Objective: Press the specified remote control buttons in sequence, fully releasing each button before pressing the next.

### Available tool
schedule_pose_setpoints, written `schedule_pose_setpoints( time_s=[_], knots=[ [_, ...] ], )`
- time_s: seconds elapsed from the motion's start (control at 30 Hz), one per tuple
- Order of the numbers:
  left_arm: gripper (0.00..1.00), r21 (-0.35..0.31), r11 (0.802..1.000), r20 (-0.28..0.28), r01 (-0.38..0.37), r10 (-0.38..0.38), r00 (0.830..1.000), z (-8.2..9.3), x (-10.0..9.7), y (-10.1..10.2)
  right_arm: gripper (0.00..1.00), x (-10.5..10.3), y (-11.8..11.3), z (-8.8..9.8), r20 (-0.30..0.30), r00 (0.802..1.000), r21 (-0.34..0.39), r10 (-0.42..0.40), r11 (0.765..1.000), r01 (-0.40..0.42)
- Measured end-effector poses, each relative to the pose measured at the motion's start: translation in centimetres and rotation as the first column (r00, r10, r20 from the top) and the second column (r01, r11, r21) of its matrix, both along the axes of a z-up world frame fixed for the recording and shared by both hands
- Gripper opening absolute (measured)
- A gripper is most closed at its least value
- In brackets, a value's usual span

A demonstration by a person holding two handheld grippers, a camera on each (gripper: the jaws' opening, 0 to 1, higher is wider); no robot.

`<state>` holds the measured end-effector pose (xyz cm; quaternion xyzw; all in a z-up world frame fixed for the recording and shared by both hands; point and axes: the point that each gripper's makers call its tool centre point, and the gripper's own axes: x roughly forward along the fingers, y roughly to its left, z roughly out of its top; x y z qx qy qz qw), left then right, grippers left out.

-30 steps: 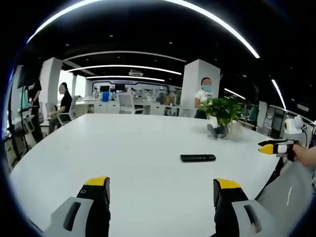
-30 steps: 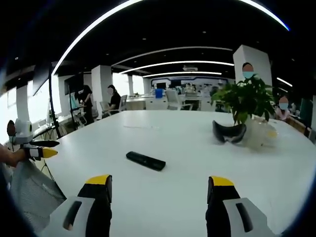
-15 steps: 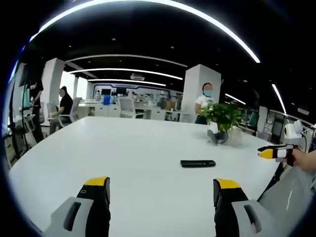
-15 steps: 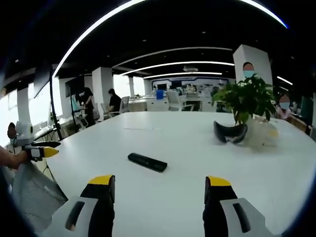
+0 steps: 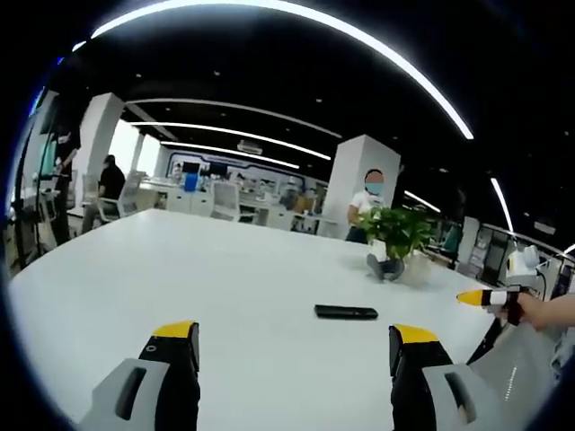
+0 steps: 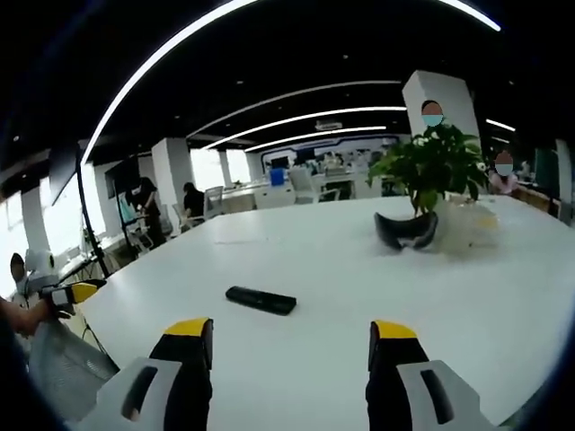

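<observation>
A slim black remote control (image 5: 346, 312) (image 6: 260, 300) lies flat on the wide white table (image 5: 180, 269) (image 6: 503, 305), well ahead of both grippers. My left gripper (image 5: 292, 341) stands open near the table's near edge, nothing between its yellow-tipped jaws. My right gripper (image 6: 289, 337) is open too, with the remote ahead and slightly left of its gap. In the left gripper view the right gripper (image 5: 485, 297) enters from the right, held by a hand. In the right gripper view the left gripper (image 6: 70, 293) shows at the far left.
A potted green plant (image 5: 400, 232) (image 6: 429, 171) stands on the far side of the table, with a dark curved object (image 6: 406, 231) at its foot. People sit and stand at desks (image 6: 189, 202) beyond. A white column (image 5: 359, 184) rises behind the table.
Both views have shifted and tilted with the hands; the remote lies where it was. Both grippers stay open.
</observation>
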<state>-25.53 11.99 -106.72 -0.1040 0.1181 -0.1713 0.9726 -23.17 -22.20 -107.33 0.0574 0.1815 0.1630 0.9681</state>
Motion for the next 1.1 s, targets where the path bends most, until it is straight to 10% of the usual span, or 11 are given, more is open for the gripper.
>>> schedule_pose_setpoints(
  time_s=[0.3, 0.43, 0.6, 0.83, 0.93, 1.1],
  knots=[
    [0.94, -0.052, 0.988, -0.105, 0.144, -0.149, 0.983, -1.9, -0.7, -2.2, 0.67, 0.0, -0.3, 0.3, 0.008, 1.000, 0.027, -0.010, 1.000, 0.010],
    [0.97, -0.326, 0.909, -0.285, 0.258, -0.355, 0.890, -2.7, -2.1, -4.6, 0.66, 0.0, 0.7, -0.1, -0.014, 0.999, 0.019, 0.041, 0.999, -0.041],
    [1.00, -0.128, 0.903, -0.383, 0.411, -0.427, 0.819, -4.2, -0.7, -5.3, 0.63, 0.1, 0.8, 0.1, 0.005, 0.998, 0.020, 0.068, 0.997, -0.068],
    [1.00, -0.078, 0.775, -0.420, 0.627, -0.596, 0.684, -2.2, 2.9, -10.0, 0.60, 0.3, -0.6, -0.6, -0.017, 1.000, 0.001, 0.010, 1.000, -0.010],
    [1.00, 0.066, 0.695, -0.461, 0.716, -0.615, 0.639, -2.9, 4.7, -11.3, 0.61, 0.1, -0.5, -0.5, -0.010, 1.000, 0.013, 0.016, 1.000, -0.016],
    [0.94, 0.069, 0.600, -0.552, 0.797, -0.643, 0.531, -4.7, 6.1, -13.2, 0.61, 0.1, -1.0, -1.1, -0.029, 1.000, -0.065, 0.008, 0.998, -0.009]
  ],
)
